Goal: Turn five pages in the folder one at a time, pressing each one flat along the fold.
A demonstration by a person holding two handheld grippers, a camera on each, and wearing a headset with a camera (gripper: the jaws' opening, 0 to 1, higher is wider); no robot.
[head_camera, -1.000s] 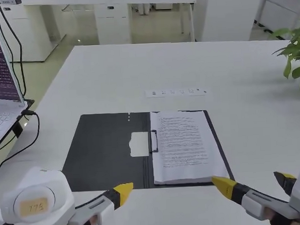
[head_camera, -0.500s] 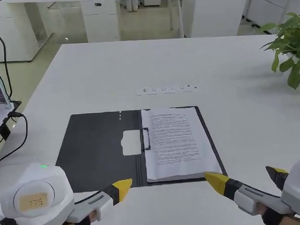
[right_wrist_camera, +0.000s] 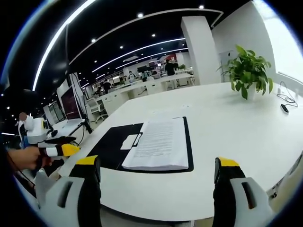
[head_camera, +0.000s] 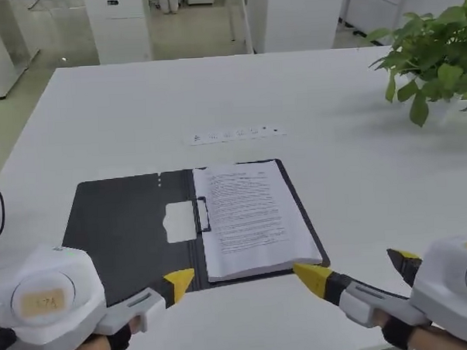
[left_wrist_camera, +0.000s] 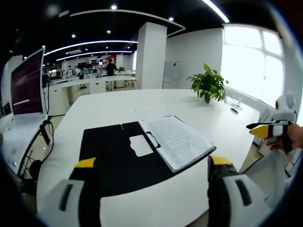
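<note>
A black folder (head_camera: 119, 226) lies open on the white table, its left cover bare except for a white label (head_camera: 180, 221). A stack of printed pages (head_camera: 247, 217) lies flat on its right half, held by a clip (head_camera: 200, 215) at the fold. My left gripper (left_wrist_camera: 152, 163) hovers open and holds nothing just before the folder's near edge, one yellow fingertip (head_camera: 178, 284) by the left cover. My right gripper (head_camera: 358, 269) is open too, its nearer tip just short of the pages' near right corner. In the right gripper view the pages (right_wrist_camera: 158, 142) lie ahead of the right gripper (right_wrist_camera: 157, 161).
A white power strip (head_camera: 235, 134) lies beyond the folder. A potted plant (head_camera: 434, 58) stands at the far right of the table (head_camera: 356, 139). A laptop (left_wrist_camera: 26, 80) with cables sits off to the left. Bare tabletop surrounds the folder.
The head camera has swung right, so the laptop has left the view and the plant shows more. Folder, pages and both open grippers keep their places.
</note>
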